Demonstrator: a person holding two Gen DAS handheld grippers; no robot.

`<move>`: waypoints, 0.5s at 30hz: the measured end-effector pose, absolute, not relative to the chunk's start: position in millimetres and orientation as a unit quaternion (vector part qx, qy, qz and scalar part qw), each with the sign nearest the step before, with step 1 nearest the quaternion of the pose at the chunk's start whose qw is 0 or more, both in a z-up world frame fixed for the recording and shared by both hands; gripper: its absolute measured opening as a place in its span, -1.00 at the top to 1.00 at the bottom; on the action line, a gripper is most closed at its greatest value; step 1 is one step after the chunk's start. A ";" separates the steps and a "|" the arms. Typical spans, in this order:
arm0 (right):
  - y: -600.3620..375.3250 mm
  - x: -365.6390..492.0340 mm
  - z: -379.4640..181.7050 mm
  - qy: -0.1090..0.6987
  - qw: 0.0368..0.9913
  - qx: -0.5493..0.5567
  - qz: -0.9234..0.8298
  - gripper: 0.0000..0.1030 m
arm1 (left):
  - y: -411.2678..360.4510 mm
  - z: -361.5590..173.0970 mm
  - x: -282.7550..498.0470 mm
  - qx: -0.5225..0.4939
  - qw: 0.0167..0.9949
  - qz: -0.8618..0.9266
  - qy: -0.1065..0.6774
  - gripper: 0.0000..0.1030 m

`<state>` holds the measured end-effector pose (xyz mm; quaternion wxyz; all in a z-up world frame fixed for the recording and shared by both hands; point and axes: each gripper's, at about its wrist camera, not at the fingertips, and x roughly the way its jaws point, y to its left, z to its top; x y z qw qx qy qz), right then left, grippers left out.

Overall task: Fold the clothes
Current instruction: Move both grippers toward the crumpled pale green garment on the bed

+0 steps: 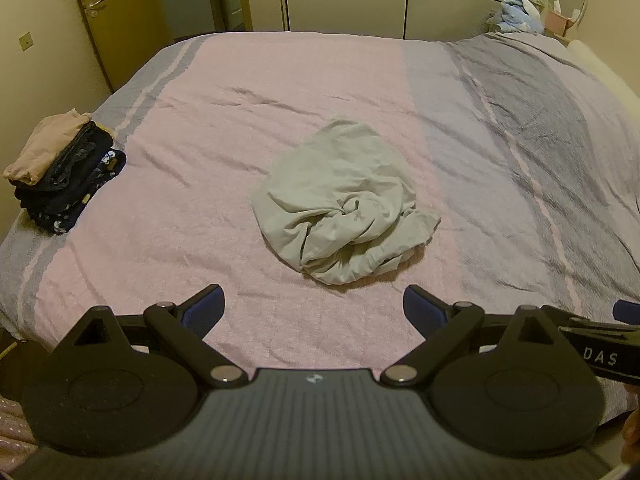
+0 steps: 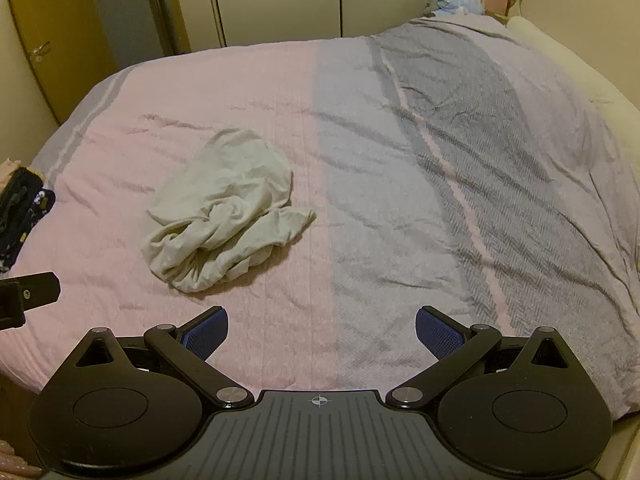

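A pale grey garment (image 1: 344, 200) lies crumpled in a loose heap on the pink middle band of the bedspread (image 1: 200, 128), near the foot edge of the bed and well apart from everything else. It looks light, thin and limp, so it will sag and drape when lifted and give no resistance; its twisted folds bunch toward the near side of the heap, while the far half lies smoother. A sensible hold is probably on an outer edge or corner, such as the flap poking out at the near right of the heap, one point per gripper, so the cloth can be shaken flat. The left gripper (image 1: 314, 304) hangs above the bedspread just short of the garment, jaws spread wide with nothing between them; the right gripper (image 2: 322, 328) is to the right of the garment, jaws likewise wide and empty. No containers show; left of the garment, at the bed's edge, sits a stack of folded clothes (image 1: 64, 164).
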<state>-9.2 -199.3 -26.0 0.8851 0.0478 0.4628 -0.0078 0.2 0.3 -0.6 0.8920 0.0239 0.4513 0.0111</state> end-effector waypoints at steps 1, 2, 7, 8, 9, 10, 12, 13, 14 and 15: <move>-199.1 -9.8 -25.4 0.463 0.885 0.048 -0.008 -0.99 | 0.4 -0.8 0.3 0.023 0.892 0.010 0.452 -0.84; -199.0 -10.4 -24.9 0.464 0.885 0.049 -0.008 -0.99 | 0.7 -1.4 0.3 0.023 0.891 0.009 0.453 -0.84; -198.5 -9.1 -24.6 0.469 0.882 0.047 -0.009 -0.99 | 9.3 2.8 6.3 0.022 0.890 0.006 0.454 -0.84; -198.0 -7.9 -24.8 0.469 0.882 0.047 -0.009 -0.99 | 10.1 3.2 4.2 0.022 0.891 0.006 0.454 -0.84; -198.0 -7.3 -25.6 0.468 0.883 0.047 -0.008 -0.99 | 10.9 3.5 1.9 0.021 0.891 0.007 0.453 -0.84; -197.3 -7.5 -26.7 0.466 0.883 0.046 -0.008 -0.99 | 11.7 3.8 -0.3 0.021 0.891 0.007 0.453 -0.84; -195.9 -12.4 -24.0 0.462 0.886 0.044 -0.006 -0.99 | 14.2 4.5 -2.3 0.020 0.892 0.008 0.452 -0.84; -195.2 -13.3 -23.8 0.460 0.887 0.042 -0.006 -0.99 | 16.0 4.8 -2.0 0.019 0.891 0.007 0.453 -0.84; -194.7 -13.6 -23.4 0.459 0.887 0.042 -0.005 -0.99 | 14.3 4.8 -3.7 0.020 0.891 0.009 0.453 -0.84; -194.7 -13.7 -23.0 0.459 0.888 0.041 -0.005 -0.99 | 12.5 4.8 -5.5 0.022 0.891 0.011 0.453 -0.84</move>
